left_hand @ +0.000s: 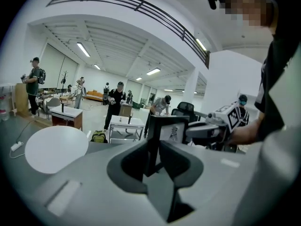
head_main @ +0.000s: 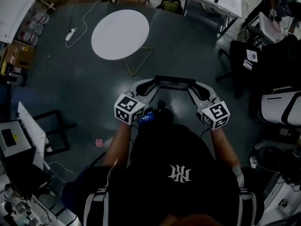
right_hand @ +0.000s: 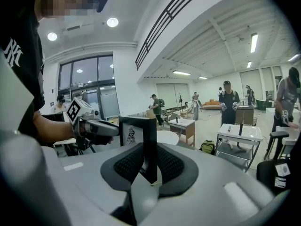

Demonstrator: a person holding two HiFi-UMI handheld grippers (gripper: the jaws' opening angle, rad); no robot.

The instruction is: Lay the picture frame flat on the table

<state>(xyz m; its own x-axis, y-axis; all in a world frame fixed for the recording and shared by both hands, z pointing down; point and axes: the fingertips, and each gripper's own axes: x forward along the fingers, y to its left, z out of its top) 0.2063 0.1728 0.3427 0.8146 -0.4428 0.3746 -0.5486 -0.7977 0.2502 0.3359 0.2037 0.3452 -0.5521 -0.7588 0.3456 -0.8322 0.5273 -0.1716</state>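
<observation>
Left gripper point(left_hand: 153, 159) and right gripper point(right_hand: 149, 166) each clamp one side edge of the picture frame point(head_main: 175, 81), so it hangs steady and upright; the round surface point(head_main: 120, 34) lies well ahead.

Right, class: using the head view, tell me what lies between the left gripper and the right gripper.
The picture frame spans the gap, with one end clamped by the left gripper and the other by the right gripper. The head view shows this, and both gripper views agree.

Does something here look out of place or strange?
The picture frame hangs upright in the air over the floor, its side edges gripped by the left gripper and right gripper, short of the round white table. No damage shows.
</observation>
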